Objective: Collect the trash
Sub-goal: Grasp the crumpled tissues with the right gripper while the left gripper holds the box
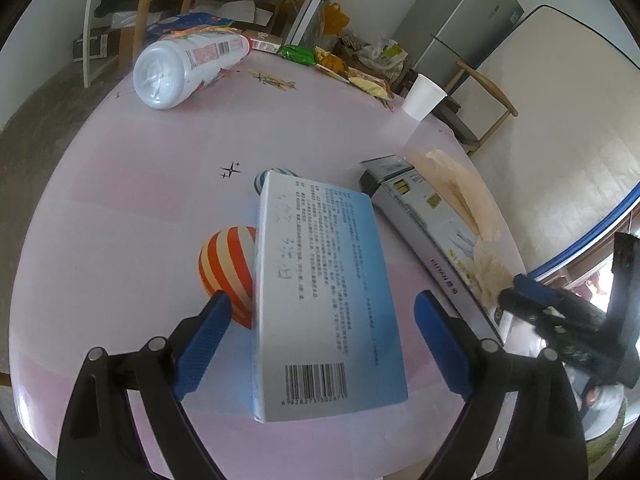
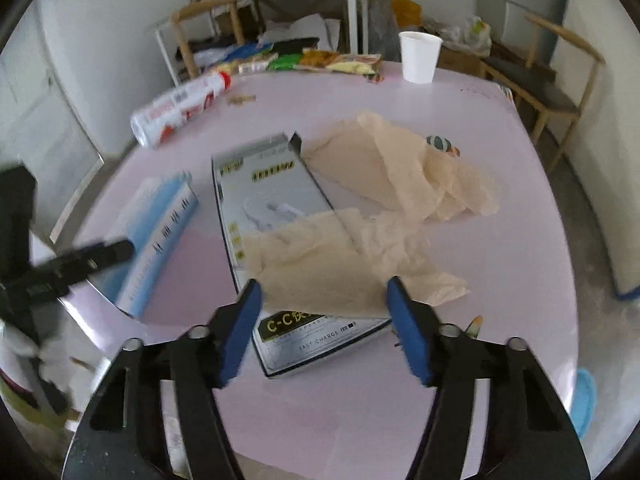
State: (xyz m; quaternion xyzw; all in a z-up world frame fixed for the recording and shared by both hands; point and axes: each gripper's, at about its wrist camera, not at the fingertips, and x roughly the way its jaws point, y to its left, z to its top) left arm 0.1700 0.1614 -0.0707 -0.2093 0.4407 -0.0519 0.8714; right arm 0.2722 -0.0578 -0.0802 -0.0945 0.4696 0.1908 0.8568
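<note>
One paper cup (image 2: 419,58) stands upright, contents unseen.

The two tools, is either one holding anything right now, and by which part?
Nothing is held. The left tool stands open around the blue box, pads clear of its sides. The right tool is open over the tan paper.

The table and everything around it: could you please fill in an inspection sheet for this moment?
Surface: pink table with printed pictures.
Job's things: blue box standing on edge; grey charger box lying flat; beige tissue draped over it; white bottle on its side; paper cup upright.
Clutter: snack wrappers at the far edge.
Grippers: left tool open, straddling the blue box; right tool open around the tissue.
Cables: nothing seen.
Surroundings: wooden chair, fridge.
</note>
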